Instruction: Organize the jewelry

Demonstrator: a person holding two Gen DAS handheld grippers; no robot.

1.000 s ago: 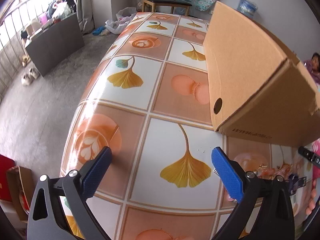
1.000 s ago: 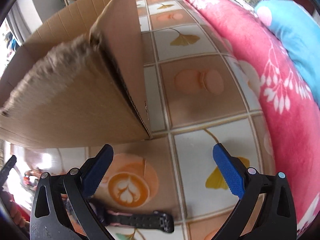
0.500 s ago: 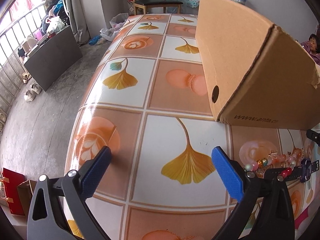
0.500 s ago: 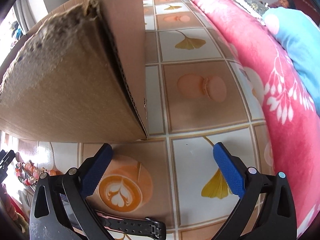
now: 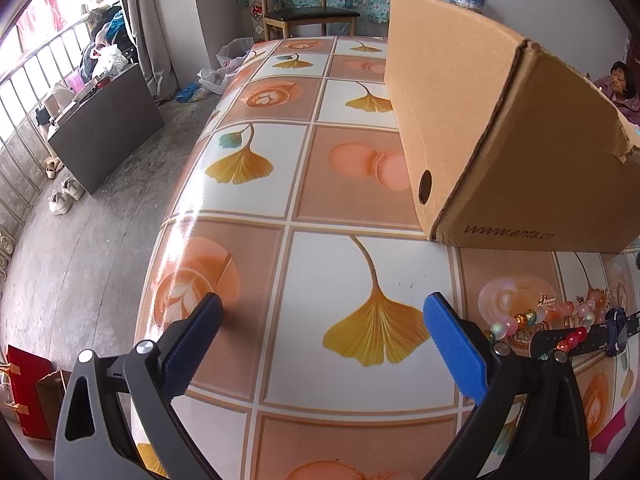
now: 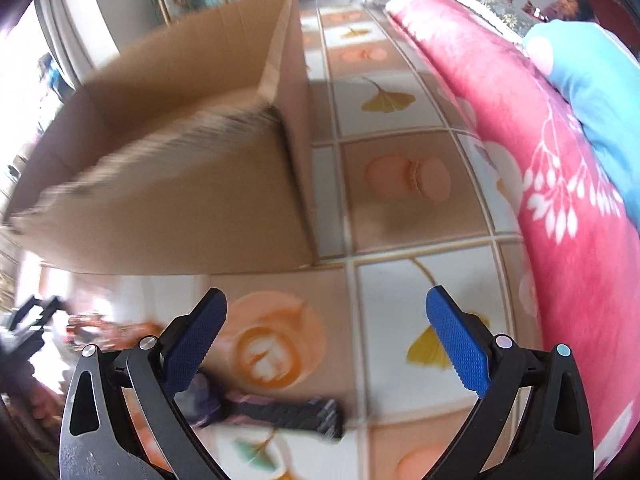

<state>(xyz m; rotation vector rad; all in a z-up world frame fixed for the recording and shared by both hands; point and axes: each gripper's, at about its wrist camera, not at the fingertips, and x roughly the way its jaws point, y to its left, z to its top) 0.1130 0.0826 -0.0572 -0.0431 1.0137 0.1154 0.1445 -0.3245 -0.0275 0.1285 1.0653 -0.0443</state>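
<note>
I hold my left claw point(image 5: 322, 322) spread wide and empty above the counter point(image 5: 256, 264), which is covered in a glossy cloth of ginkgo leaves and coffee cups. It hangs over a bare leaf tile, to my mind so the jewelry stays clear for the other hand. My right claw point(image 6: 326, 320) is likewise wide apart and grips nothing; its view is smeared by motion, so fine detail there is lost.

The jewelry lies in a small heap near me, just right of my left claw: a string of pink, pearly and red beads point(image 5: 560, 314) tangled over a dark-strapped wristwatch point(image 5: 592, 334). In the right view the dark strap point(image 6: 288, 414) lies on the counter below and between my fingers, close to the left one.

Just beyond the heap stands a tall brown cardboard box point(image 5: 500, 128), its top open point(image 6: 168, 92). I judge it the likely container, set close so each piece travels only a short way. A pink flowered blanket point(image 6: 540, 152) borders the counter's right edge.
</note>
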